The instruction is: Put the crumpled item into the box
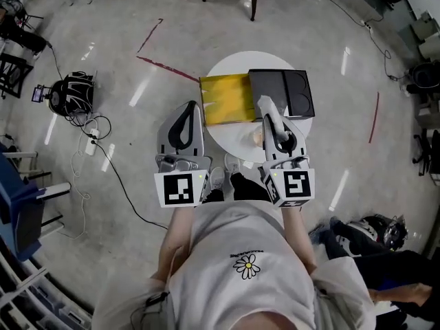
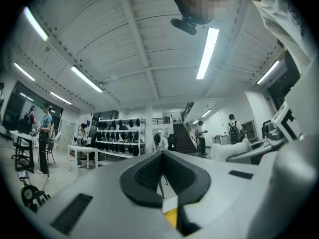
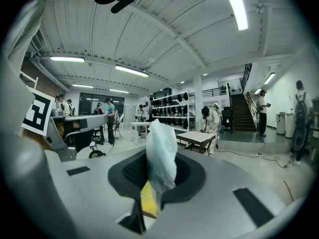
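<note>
1. First, the head view: the round worktop [image 1: 234, 146] carries the box [image 1: 223, 102], which has a yellow inside and a black lid [image 1: 282, 91] lying open beside it. The right gripper [image 1: 265, 103] reaches over the worktop with its tip at the box's near edge. The left gripper [image 1: 194, 105] hangs just left of the box. A pale lump sits by the right gripper's body, though I cannot tell what it is from here.
2. Left gripper view: the left gripper [image 2: 160, 158] has its jaws pressed together with nothing between them. It is best held aside, clear of the box mouth.
3. Right gripper view: the right gripper [image 3: 152, 180] is clamped on the crumpled item [image 3: 162, 151], a pale wad standing up out of the jaws, with yellow showing below. The wad looks light, so I would tip the jaws down over the yellow compartment and lower them inside the walls before letting go. It may cling to a pad.
</note>
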### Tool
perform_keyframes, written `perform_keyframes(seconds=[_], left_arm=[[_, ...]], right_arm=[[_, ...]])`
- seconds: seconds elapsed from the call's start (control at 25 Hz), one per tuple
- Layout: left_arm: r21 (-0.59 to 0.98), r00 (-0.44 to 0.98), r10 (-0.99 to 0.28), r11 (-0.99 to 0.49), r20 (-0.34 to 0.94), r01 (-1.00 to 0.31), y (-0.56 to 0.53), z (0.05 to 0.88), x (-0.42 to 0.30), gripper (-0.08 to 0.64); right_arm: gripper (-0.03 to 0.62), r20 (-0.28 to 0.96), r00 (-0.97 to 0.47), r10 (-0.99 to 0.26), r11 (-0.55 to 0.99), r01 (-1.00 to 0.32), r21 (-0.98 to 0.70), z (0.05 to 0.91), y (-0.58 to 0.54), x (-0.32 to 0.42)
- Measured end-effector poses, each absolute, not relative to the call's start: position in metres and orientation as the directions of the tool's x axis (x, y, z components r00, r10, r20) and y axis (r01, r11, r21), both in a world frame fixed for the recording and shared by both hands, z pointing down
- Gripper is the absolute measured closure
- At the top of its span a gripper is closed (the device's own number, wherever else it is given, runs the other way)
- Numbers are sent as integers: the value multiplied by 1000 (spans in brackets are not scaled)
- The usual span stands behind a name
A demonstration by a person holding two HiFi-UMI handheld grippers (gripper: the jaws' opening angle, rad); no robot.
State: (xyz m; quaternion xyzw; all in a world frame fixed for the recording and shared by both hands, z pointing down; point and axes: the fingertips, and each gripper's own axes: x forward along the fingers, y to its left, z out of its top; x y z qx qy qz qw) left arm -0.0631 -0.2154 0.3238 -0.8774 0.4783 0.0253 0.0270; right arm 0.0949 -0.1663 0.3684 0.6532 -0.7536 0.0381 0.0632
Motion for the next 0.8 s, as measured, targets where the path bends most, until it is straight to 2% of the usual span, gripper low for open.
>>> perform_keyframes(seconds=[0.12,0.56,0.8], left_arm=[[-39,520,-848,-519,-105,-854,-229,317,-61,558],[-64,486,-868,-482,-103,-874,-257,317,-45,559],[-49,469,-882,-467,-51,-883,-263,323,-45,558]], right_arm=[[543,143,-160,-977,163,-987,6,371,-178,97],[542,148,-214,-966,214,-977,-15,383,-205,116],[541,227,-260,-938,291,-950,116,393,-229,107]])
